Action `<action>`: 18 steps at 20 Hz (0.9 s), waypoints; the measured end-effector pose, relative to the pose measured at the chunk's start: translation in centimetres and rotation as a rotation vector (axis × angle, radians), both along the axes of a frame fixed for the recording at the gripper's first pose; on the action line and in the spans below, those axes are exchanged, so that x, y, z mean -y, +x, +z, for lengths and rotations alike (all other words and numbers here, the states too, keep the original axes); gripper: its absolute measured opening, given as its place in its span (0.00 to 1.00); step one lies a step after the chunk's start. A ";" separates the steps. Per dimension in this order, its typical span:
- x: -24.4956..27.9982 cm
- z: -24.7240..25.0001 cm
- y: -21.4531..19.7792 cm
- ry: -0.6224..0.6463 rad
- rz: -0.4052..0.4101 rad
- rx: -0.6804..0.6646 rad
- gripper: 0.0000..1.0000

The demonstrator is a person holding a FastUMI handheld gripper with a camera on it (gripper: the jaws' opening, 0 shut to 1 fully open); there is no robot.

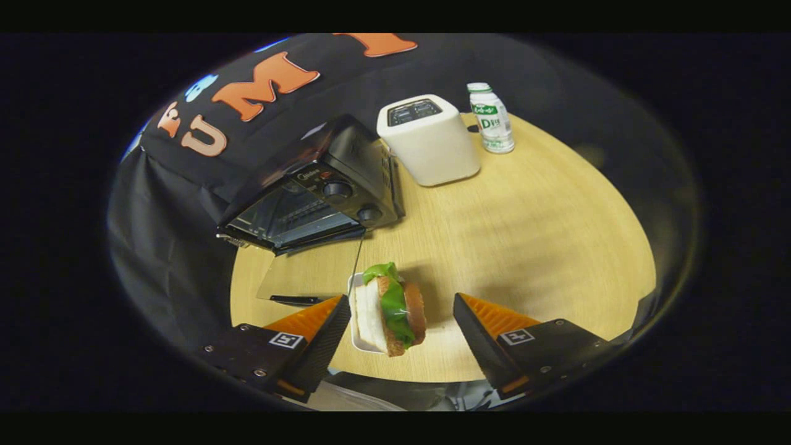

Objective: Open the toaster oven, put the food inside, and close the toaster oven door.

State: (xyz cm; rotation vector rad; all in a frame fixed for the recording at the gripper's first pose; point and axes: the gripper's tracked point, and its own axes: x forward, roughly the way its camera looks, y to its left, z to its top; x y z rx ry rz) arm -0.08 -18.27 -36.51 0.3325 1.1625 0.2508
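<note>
hand-held gripper [401, 327]: fingers spread wide, pressing on nothing | sandwich [390, 309]: on a small white tray on the counter [544, 235], between the fingers, closer to the left one, long axis pointing ahead | toaster oven [309, 191]: door down, beyond and left of the sandwich

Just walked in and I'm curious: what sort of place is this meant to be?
Probably a mock kitchen counter set up in a cloth-walled booth. A toaster oven with its door down, a white toaster and a small bottle stand on a wooden table. The open claw flanks a sandwich.
</note>
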 end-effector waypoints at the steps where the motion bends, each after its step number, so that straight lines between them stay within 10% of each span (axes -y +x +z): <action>1: -0.3 -0.6 -0.1 0.015 0.004 -0.026 0.99; 6: -1.1 -2.0 -0.6 0.033 0.053 -0.063 0.96; 11: -1.8 -1.4 -0.9 0.040 0.043 -0.061 0.42; 18: -2.1 2.7 -1.8 -0.083 0.040 0.022 0.27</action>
